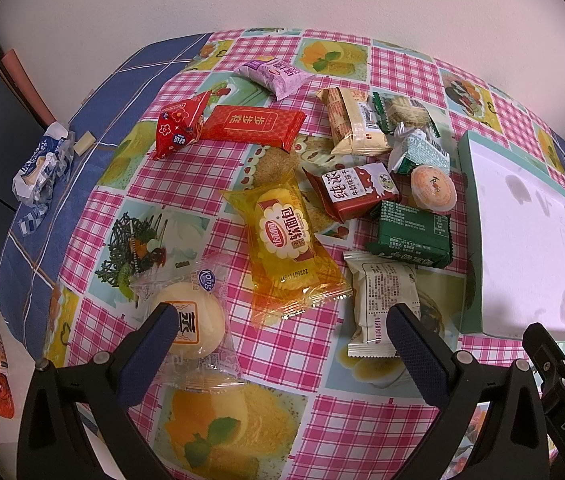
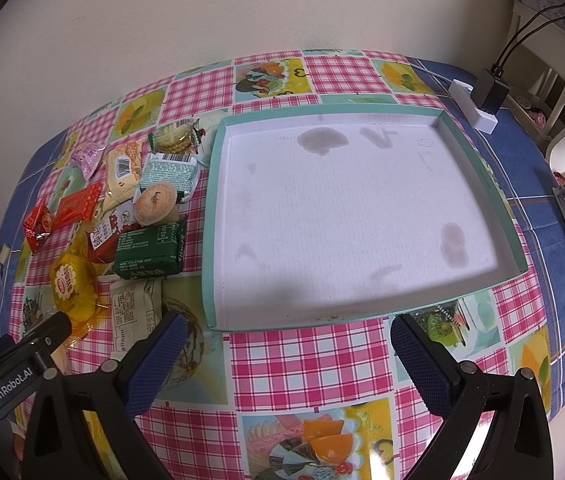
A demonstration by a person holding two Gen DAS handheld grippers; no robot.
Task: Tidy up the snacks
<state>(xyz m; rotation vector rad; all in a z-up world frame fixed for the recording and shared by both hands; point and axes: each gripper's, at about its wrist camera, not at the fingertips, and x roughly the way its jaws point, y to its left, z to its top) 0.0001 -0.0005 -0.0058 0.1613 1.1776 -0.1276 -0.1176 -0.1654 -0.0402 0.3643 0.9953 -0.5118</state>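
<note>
Left tongs [image 1: 282,338] gape empty above wrapped snack pile [image 1: 322,184], ready to pick; right tongs [image 2: 288,346] gape empty near shallow teal-rimmed white cardboard tray [image 2: 362,110], bare, awaiting snacks.

Left tool [image 1: 282,332]: glossy black plastic frame, two dark blue pads [image 1: 150,356] with fine knurled texture, round silver pivot screws behind each pad. Right tool [image 2: 288,354]: same black frame, blue textured pads [image 2: 158,360], silver screws. White "GenRobot.AI" and "DAS" lettering on the neighbouring tool's black body in each view.
</note>
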